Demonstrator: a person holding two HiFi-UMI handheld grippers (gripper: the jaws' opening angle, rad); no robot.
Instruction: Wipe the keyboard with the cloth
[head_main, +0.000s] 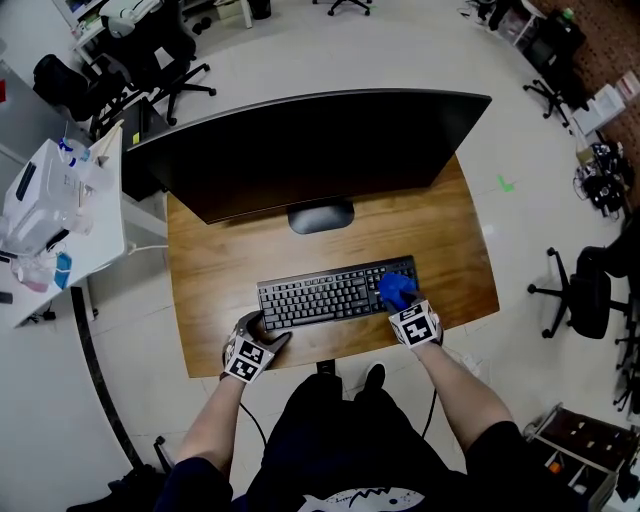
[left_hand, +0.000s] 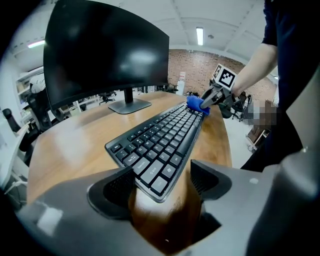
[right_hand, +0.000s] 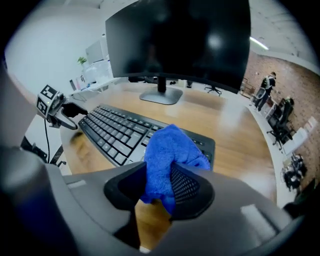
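A person stands over a wooden desk (head_main: 220, 270) with a gripper in each hand, both poised at a black keyboard (head_main: 330, 293) that lies across the desk in front of a large dark monitor (head_main: 310, 150) on its oval stand (head_main: 321, 216). The right gripper (head_main: 402, 304) has its jaws closed tight on a bunched blue cloth (head_main: 397, 288). From that gripper's own view we make out the cloth squeezed between the two ribbed jaws, with a fold hanging below them and the rest bulging forward. The cloth rests on the keyboard's right end, touching the keys there. The left gripper (head_main: 266, 336) sits at the opposite end. Its jaws stand wide apart, and the keyboard's near left corner lies between them. We note the left jaw close against the keyboard's edge, while a gap of bare wood shows before the right jaw, so we see no firm grip there. Both grippers carry marker cubes (head_main: 414, 325), and bare forearms (head_main: 455, 375) run back to the person's dark clothing at the bottom of the head view. Around the desk we find a pale floor (head_main: 520, 120), black office chairs (head_main: 170, 60) at the upper left and another at the right, and a white side table (head_main: 105, 235) with white equipment just beside the desk's left edge.
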